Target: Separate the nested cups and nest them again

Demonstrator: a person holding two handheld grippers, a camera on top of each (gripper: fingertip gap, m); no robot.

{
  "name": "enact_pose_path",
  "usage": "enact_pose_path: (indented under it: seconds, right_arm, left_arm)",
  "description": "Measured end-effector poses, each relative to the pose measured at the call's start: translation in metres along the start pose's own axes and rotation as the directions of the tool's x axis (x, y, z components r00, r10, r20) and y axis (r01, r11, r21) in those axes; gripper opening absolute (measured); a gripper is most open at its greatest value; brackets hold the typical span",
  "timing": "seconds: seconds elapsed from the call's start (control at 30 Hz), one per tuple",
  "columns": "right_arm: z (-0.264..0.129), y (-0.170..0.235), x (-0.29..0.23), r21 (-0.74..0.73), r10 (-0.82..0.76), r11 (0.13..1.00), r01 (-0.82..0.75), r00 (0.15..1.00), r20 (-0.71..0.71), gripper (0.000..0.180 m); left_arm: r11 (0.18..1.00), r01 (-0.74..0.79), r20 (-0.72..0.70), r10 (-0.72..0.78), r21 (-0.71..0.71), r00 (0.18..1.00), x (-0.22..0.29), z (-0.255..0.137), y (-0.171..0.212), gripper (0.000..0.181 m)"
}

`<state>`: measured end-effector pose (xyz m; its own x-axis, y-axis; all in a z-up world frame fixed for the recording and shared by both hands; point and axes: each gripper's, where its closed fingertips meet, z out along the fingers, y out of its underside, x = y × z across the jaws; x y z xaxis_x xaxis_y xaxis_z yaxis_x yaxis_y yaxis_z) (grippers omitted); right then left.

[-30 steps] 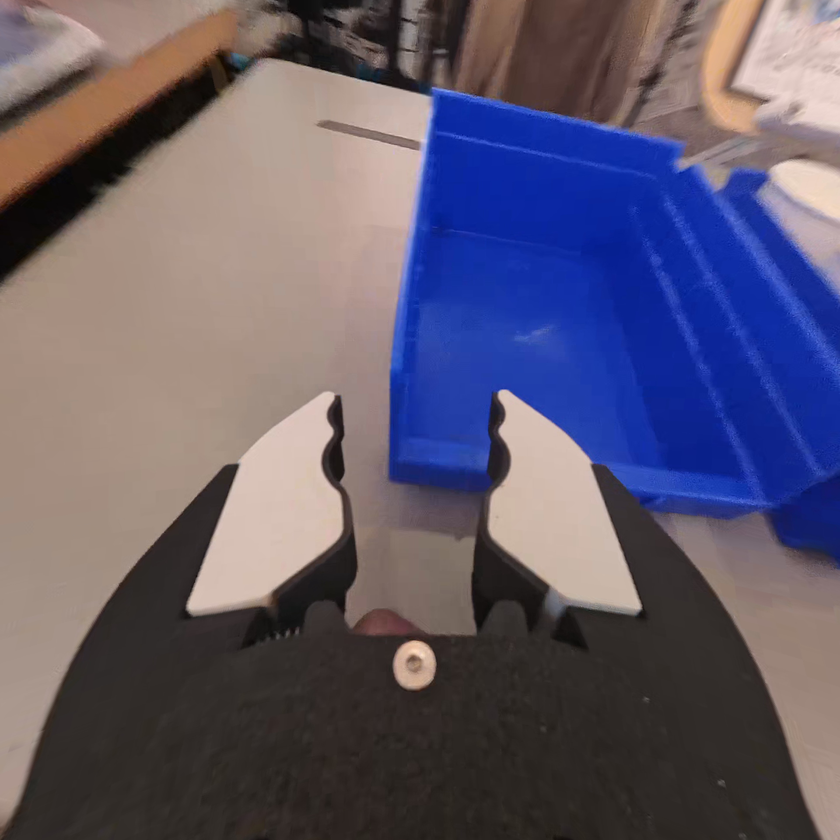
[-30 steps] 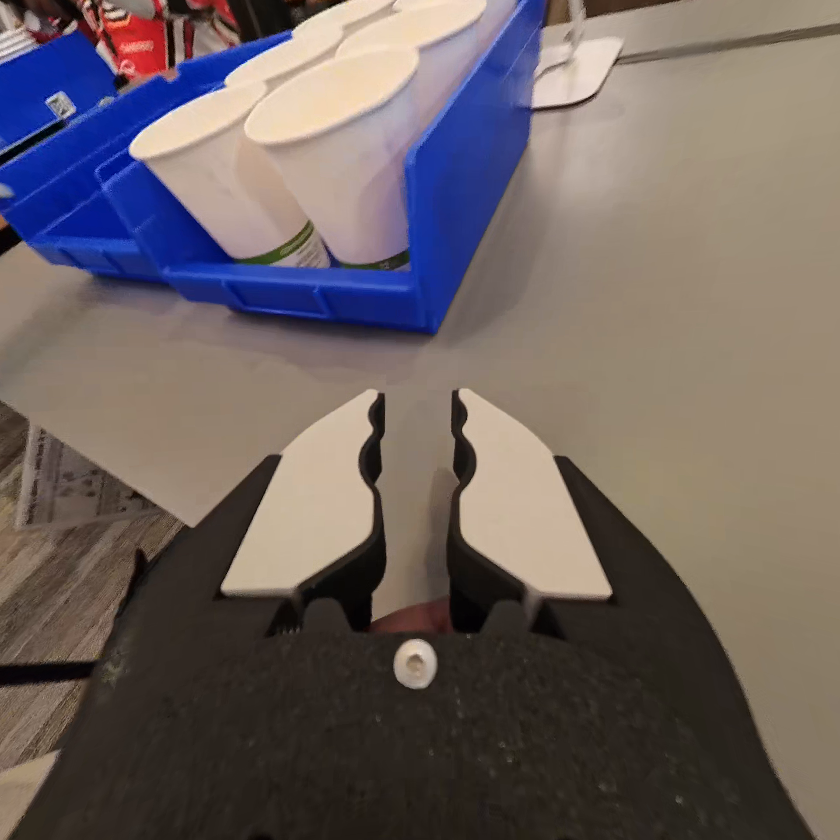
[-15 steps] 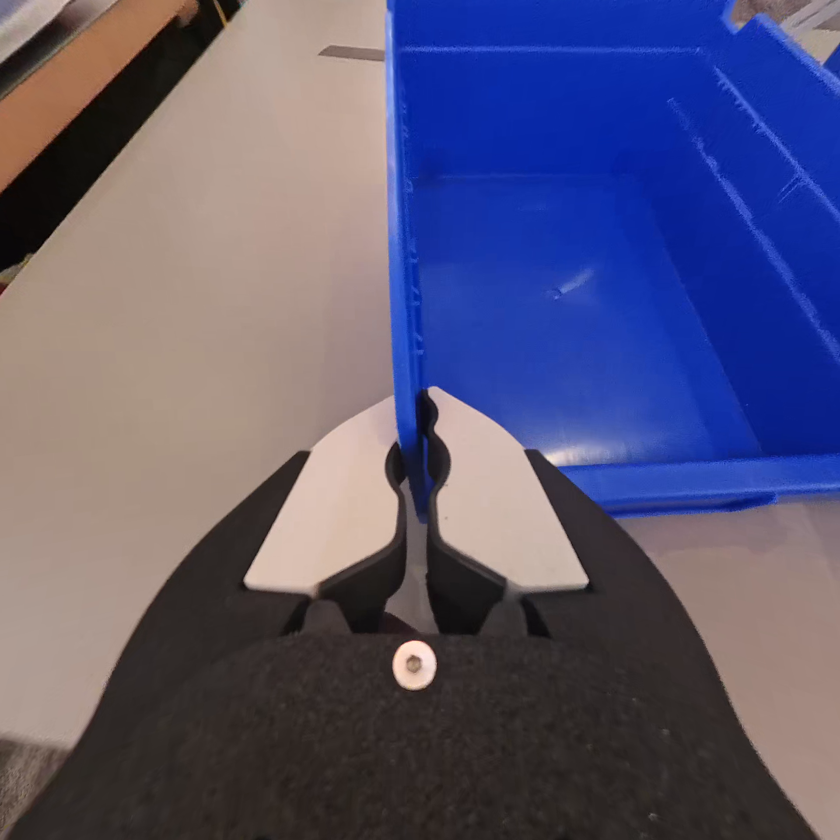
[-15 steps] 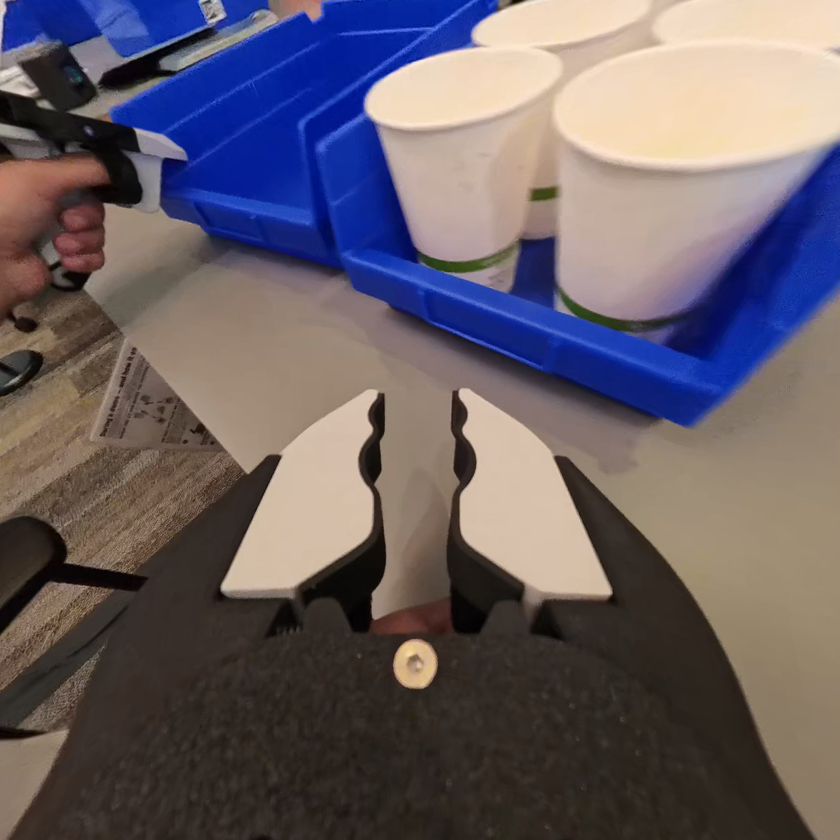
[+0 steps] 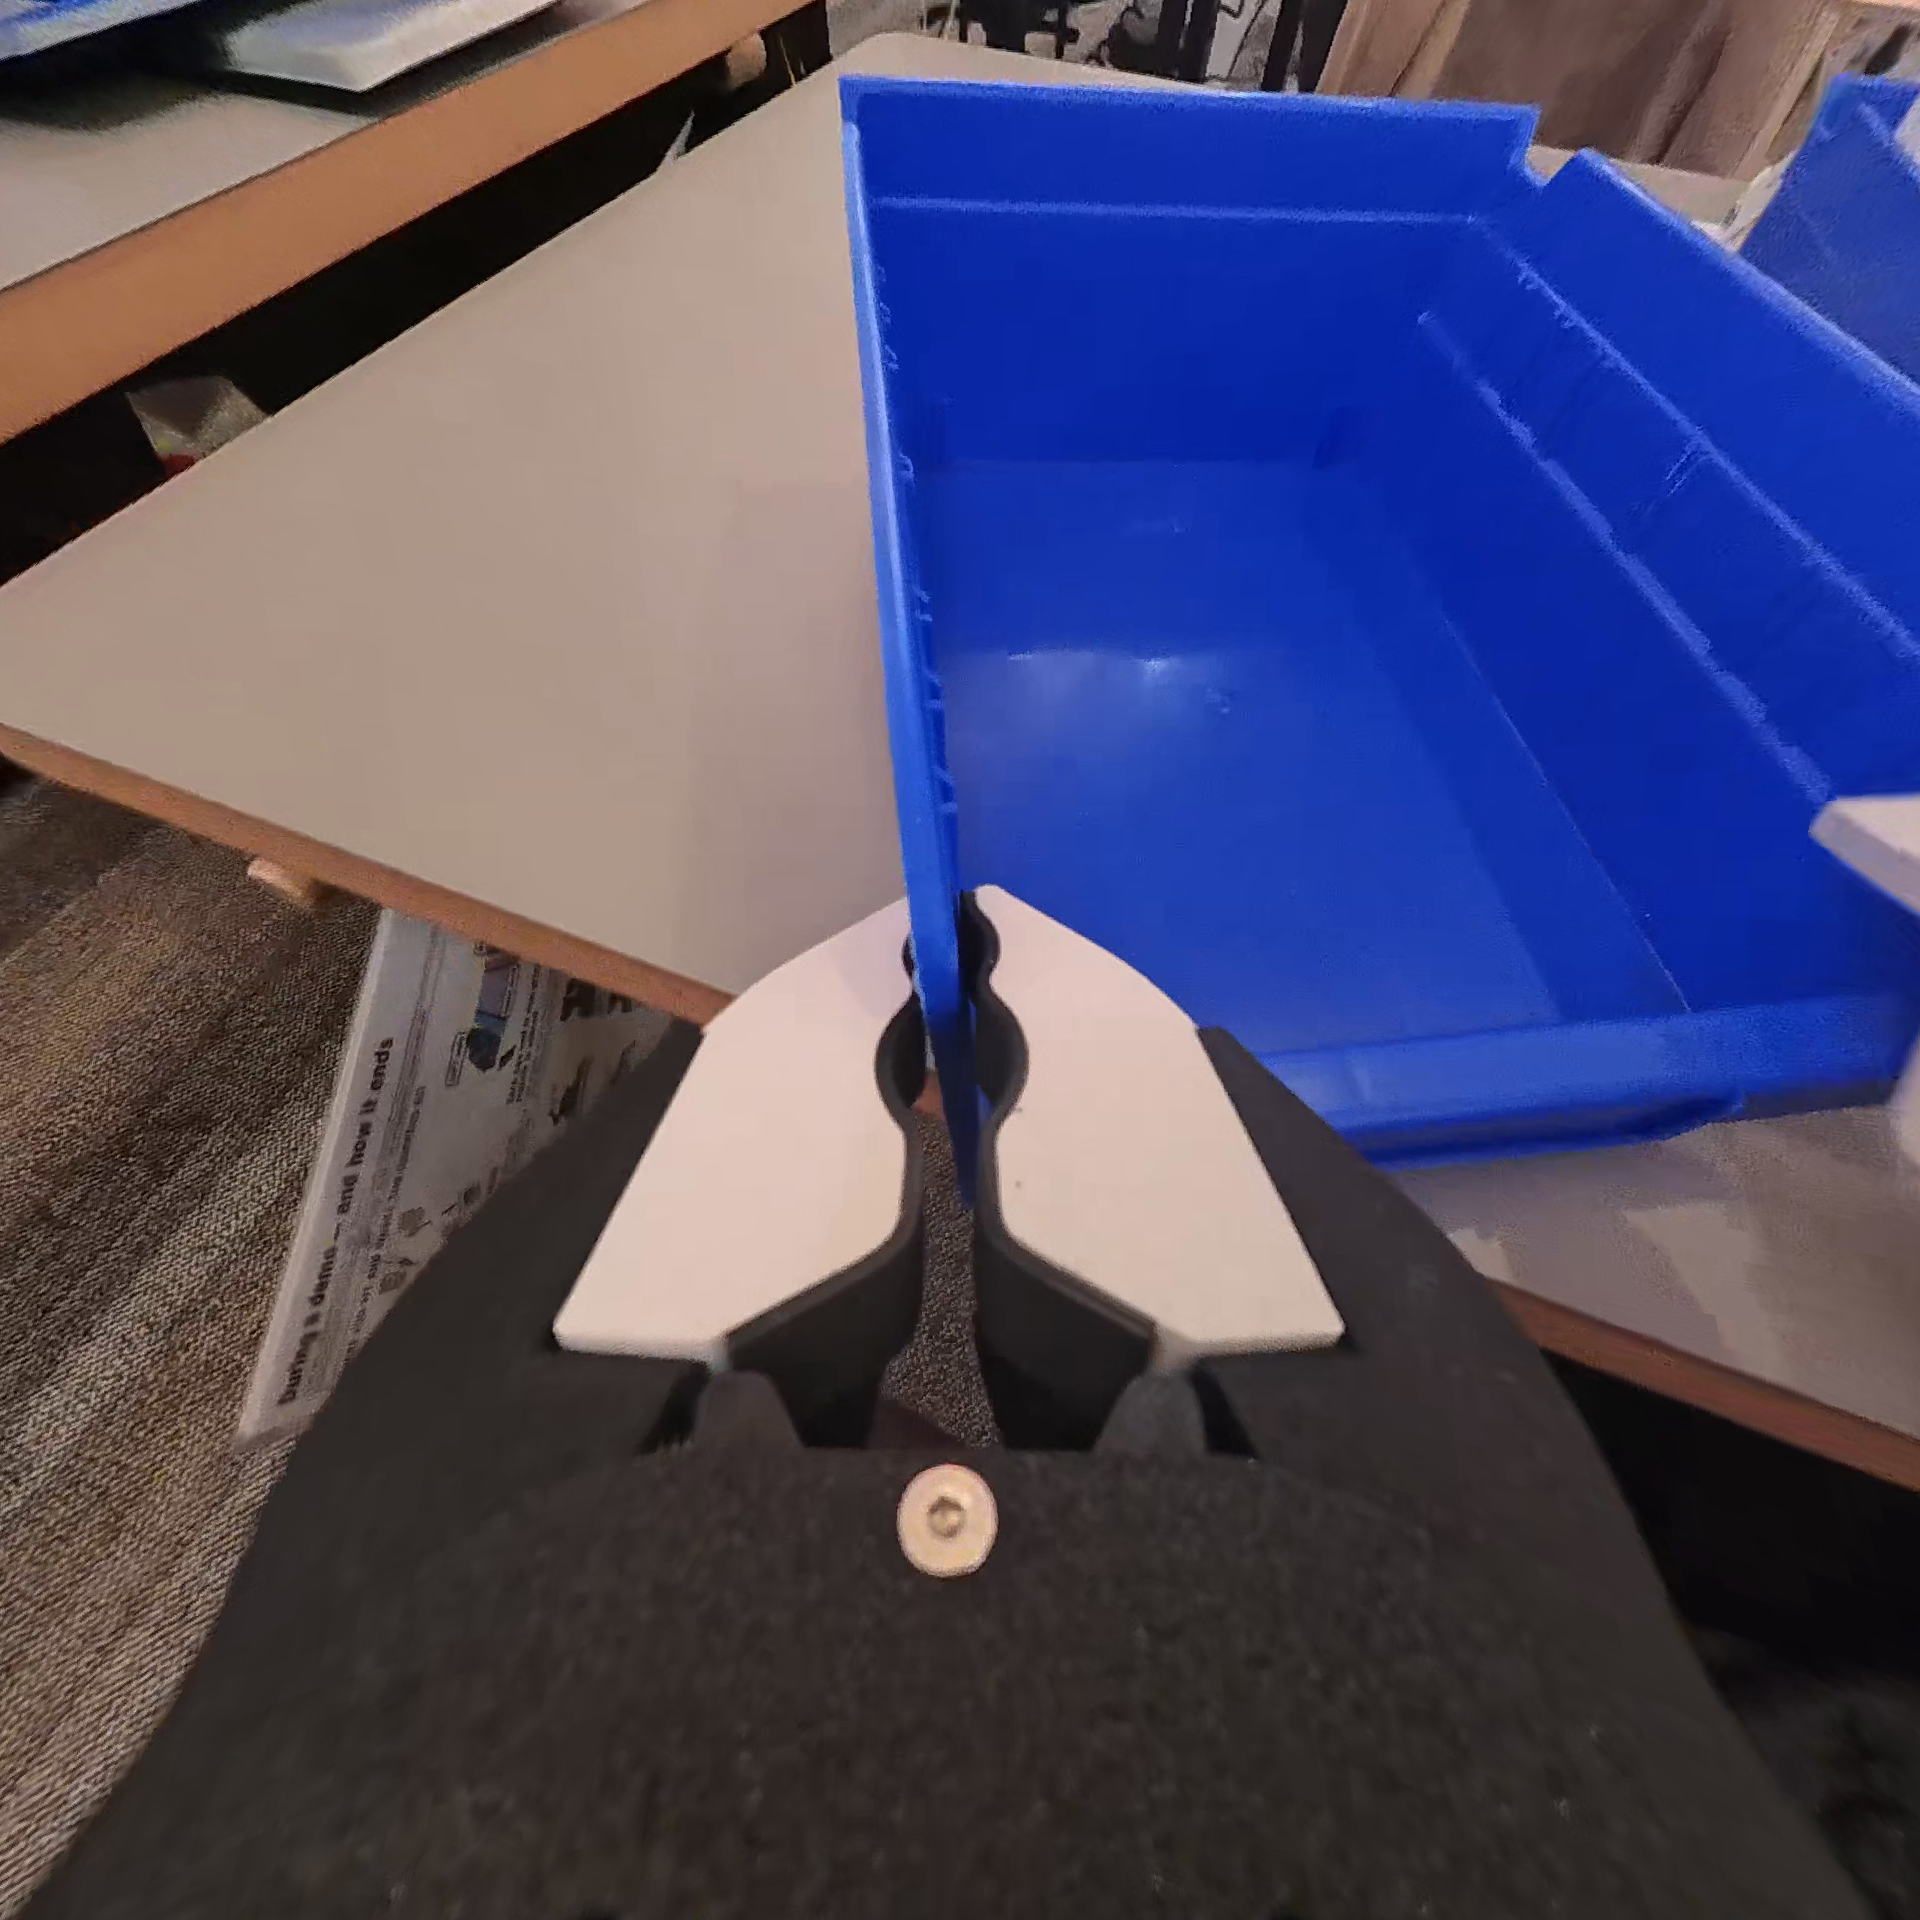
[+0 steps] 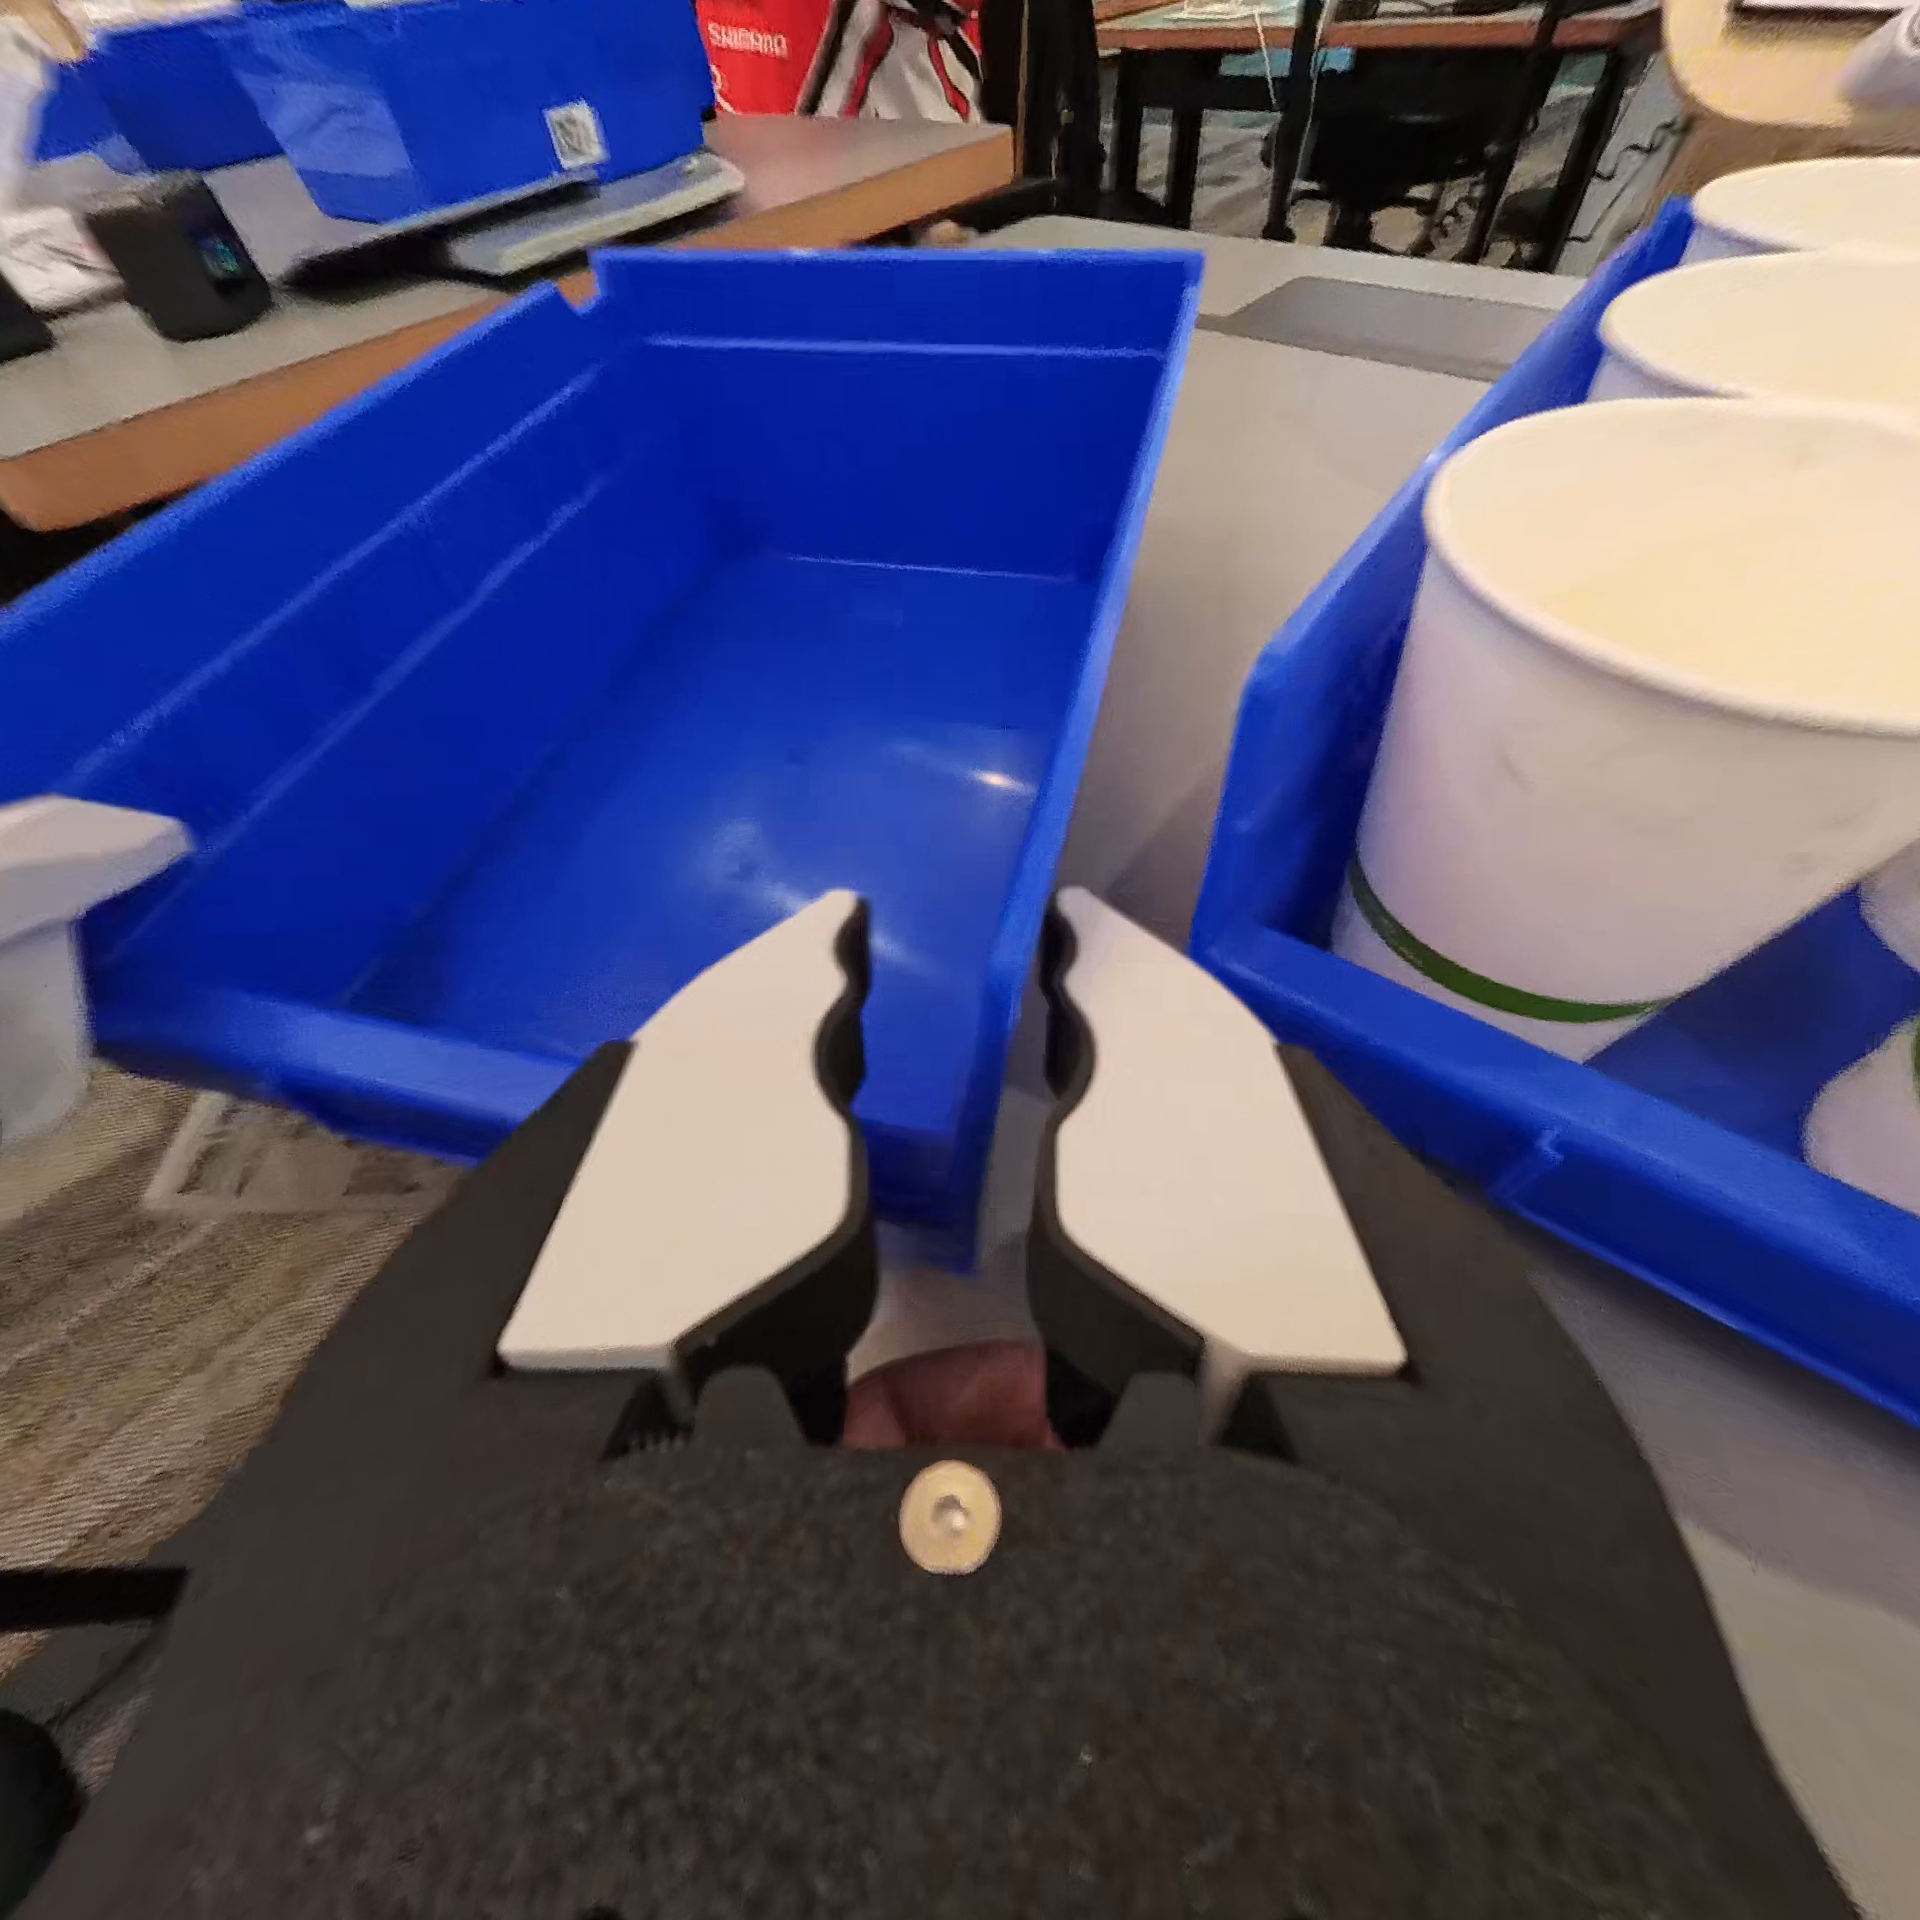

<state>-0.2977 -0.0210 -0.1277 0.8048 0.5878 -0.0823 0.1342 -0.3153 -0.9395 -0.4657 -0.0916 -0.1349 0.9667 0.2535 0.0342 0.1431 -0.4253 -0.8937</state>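
Note:
Several white paper cups (image 6: 1621, 748) with green bands stand in a blue bin (image 6: 1558, 1174) at the right of the right wrist view. An empty blue bin (image 5: 1299, 779) lies beside it on the grey table (image 5: 520, 520). My left gripper (image 5: 940, 920) is shut on this empty bin's left wall, near its front corner. My right gripper (image 6: 958, 909) is open and straddles the right wall of the empty bin (image 6: 675, 727) without pinching it. Each gripper's white tip shows at the edge of the other's view, the right one in the left wrist view (image 5: 1870, 842) and the left one in the right wrist view (image 6: 62, 862).
The empty bin's front sits at the table's wooden front edge, with carpet and a printed sheet (image 5: 416, 1143) on the floor below. A second table (image 5: 208, 260) stands to the left. More blue bins (image 6: 416, 114) sit on a far table. A narrow strip of table (image 6: 1247, 468) separates the two bins.
My left gripper went from open to shut on the empty bin's left wall. My right gripper swung left from the cup bin to the empty bin's right wall. The table edge now shows below.

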Motion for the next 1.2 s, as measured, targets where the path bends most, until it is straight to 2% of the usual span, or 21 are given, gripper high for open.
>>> enact_pose_path:
  seconds: [0.07,0.1,0.27,0.43,0.6,0.7,0.77,0.87,1.0,1.1,1.2]
  right_arm:
    - [-0.002,-0.002,0.002,-0.004,0.039,0.999,-0.039,0.999,0.004,0.022]
    - [-0.004,-0.004,0.008,-0.007,0.055,0.998,-0.056,0.998,-0.025,0.006]
    - [-0.026,-0.028,0.013,0.105,0.042,0.994,-0.036,0.997,-0.061,0.003]
    - [-0.084,-0.100,0.033,0.326,0.026,0.945,0.014,0.993,-0.118,0.003]
    - [-0.168,-0.162,0.114,0.456,0.062,0.886,0.087,0.951,-0.302,0.003]
    - [-0.221,-0.169,0.185,0.458,0.120,0.883,0.108,0.889,-0.442,0.003]
    - [-0.256,-0.161,0.237,0.437,0.166,0.894,0.093,0.839,-0.518,0.003]
    - [-0.306,-0.134,0.313,0.409,0.235,0.912,0.042,0.761,-0.604,0.003]
    - [-0.350,-0.074,0.395,0.345,0.279,0.938,-0.044,0.686,-0.672,0.003]
    - [-0.357,-0.023,0.441,0.263,0.280,0.956,-0.129,0.663,-0.694,0.003]
    - [-0.347,0.020,0.470,0.189,0.293,0.956,-0.225,0.685,-0.667,0.003]
  left_arm:
    - [1.000,-0.013,0.024,0.013,0.027,1.000,0.003,-0.009,0.003,0.003]
    - [0.999,-0.025,0.047,0.023,0.043,0.999,0.003,-0.013,0.004,0.003]
    - [0.980,-0.055,0.107,0.035,0.189,0.994,0.015,-0.043,-0.008,0.003]
    - [0.914,-0.078,0.087,0.047,0.398,0.995,0.045,-0.082,-0.074,0.003]
    - [0.847,-0.102,-0.091,0.175,0.522,0.980,0.143,-0.093,-0.148,0.004]
    - [0.843,-0.077,-0.240,0.238,0.533,0.941,0.231,-0.087,-0.172,0.003]
    - [0.854,-0.073,-0.325,0.273,0.515,0.905,0.295,-0.085,-0.174,0.003]
    - [0.853,-0.120,-0.404,0.359,0.508,0.841,0.392,-0.085,-0.159,0.004]
    - [0.897,-0.164,-0.525,0.380,0.411,0.761,0.499,-0.071,-0.103,0.004]
    - [0.925,-0.224,-0.576,0.368,0.307,0.730,0.550,-0.050,-0.045,0.005]
    - [0.929,-0.296,-0.597,0.369,0.221,0.712,0.574,-0.036,0.003,0.007]
